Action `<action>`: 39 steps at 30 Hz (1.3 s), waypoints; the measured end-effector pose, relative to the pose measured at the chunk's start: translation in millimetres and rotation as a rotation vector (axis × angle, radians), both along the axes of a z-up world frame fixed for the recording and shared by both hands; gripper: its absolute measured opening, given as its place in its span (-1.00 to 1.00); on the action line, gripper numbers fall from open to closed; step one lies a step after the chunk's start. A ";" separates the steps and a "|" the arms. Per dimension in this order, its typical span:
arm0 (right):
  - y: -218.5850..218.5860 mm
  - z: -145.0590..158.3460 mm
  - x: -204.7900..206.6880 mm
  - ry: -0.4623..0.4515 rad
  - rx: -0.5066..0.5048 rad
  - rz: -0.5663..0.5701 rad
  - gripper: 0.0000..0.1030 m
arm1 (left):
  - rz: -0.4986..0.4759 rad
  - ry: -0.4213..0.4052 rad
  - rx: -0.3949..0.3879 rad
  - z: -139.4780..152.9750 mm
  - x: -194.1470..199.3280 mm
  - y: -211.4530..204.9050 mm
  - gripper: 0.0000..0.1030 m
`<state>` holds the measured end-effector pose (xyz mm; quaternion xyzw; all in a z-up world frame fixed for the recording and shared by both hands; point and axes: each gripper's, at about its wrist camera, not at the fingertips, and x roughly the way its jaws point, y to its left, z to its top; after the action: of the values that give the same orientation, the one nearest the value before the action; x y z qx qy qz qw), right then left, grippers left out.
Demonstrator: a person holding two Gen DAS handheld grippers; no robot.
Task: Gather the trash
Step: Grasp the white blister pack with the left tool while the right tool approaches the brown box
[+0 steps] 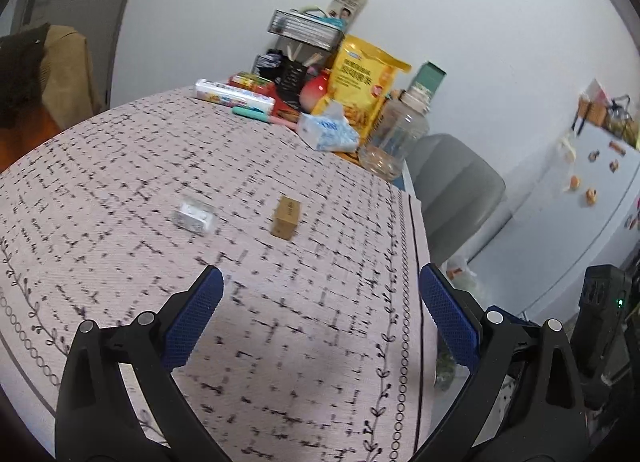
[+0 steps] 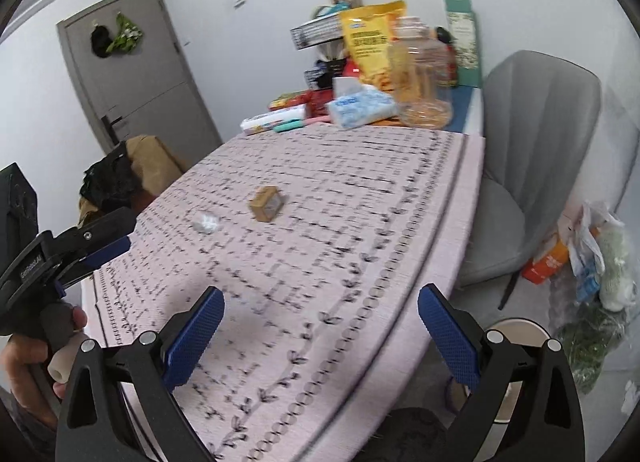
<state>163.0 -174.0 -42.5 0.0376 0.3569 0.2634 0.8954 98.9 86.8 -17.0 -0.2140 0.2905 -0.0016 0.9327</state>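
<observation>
A small brown cardboard box (image 1: 286, 217) stands on the pink patterned tablecloth (image 1: 120, 165), mid-table. A small white crumpled wrapper (image 1: 194, 217) lies to its left. Both also show in the right wrist view: the box (image 2: 267, 203) and the white wrapper (image 2: 206, 223). My left gripper (image 1: 320, 282) is open and empty, above the cloth, short of both items. My right gripper (image 2: 320, 302) is open and empty, near the table's front edge. The left gripper also shows at the left of the right wrist view (image 2: 100, 238).
At the table's far end stand a yellow snack bag (image 1: 362, 81), a tissue pack (image 1: 328, 129), a clear plastic jar (image 1: 396, 133), a rack and rolls. A grey chair (image 2: 536, 165) stands to the right. Bags of trash (image 2: 592, 262) lie on the floor beside it.
</observation>
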 end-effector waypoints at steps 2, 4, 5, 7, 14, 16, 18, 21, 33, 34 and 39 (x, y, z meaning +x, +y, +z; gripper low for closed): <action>12.2 1.7 -1.2 -0.010 0.003 0.018 0.85 | 0.012 -0.003 -0.009 -0.8 -2.1 10.7 0.88; 25.1 2.3 0.4 -0.013 0.003 0.027 0.85 | 0.029 -0.003 -0.007 -2.3 -3.2 22.0 0.88; 30.1 2.5 1.6 -0.013 0.004 0.031 0.85 | 0.038 0.003 -0.006 -3.5 -2.3 27.5 0.88; 39.5 1.7 4.4 -0.010 0.006 0.037 0.85 | 0.050 0.009 -0.012 -5.9 0.9 36.0 0.88; 62.2 -6.1 21.7 0.015 0.019 0.052 0.79 | 0.106 0.061 -0.019 -24.0 18.9 64.8 0.88; 66.3 -9.3 27.8 0.025 0.020 0.050 0.76 | 0.111 0.080 -0.022 -30.3 29.0 70.6 0.85; 69.6 -12.6 36.4 0.038 0.029 0.043 0.75 | 0.114 0.092 -0.019 -35.4 37.3 74.2 0.83; 73.9 -17.1 47.2 0.051 0.032 0.040 0.73 | 0.108 0.122 0.008 -44.7 52.8 75.5 0.79; 93.2 -42.3 84.7 0.117 0.020 0.055 0.62 | 0.032 0.250 0.155 -80.6 109.6 83.8 0.43; 96.0 -44.5 88.1 0.121 0.016 0.059 0.61 | 0.028 0.254 0.160 -81.9 113.4 86.6 0.42; 107.5 -49.7 100.9 0.133 0.006 0.064 0.56 | 0.001 0.264 0.179 -87.7 128.9 92.8 0.34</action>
<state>263.9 -66.5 -92.2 0.0465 0.4160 0.2901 0.8606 227.8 179.6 -104.7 -0.1286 0.4095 0.0527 0.9017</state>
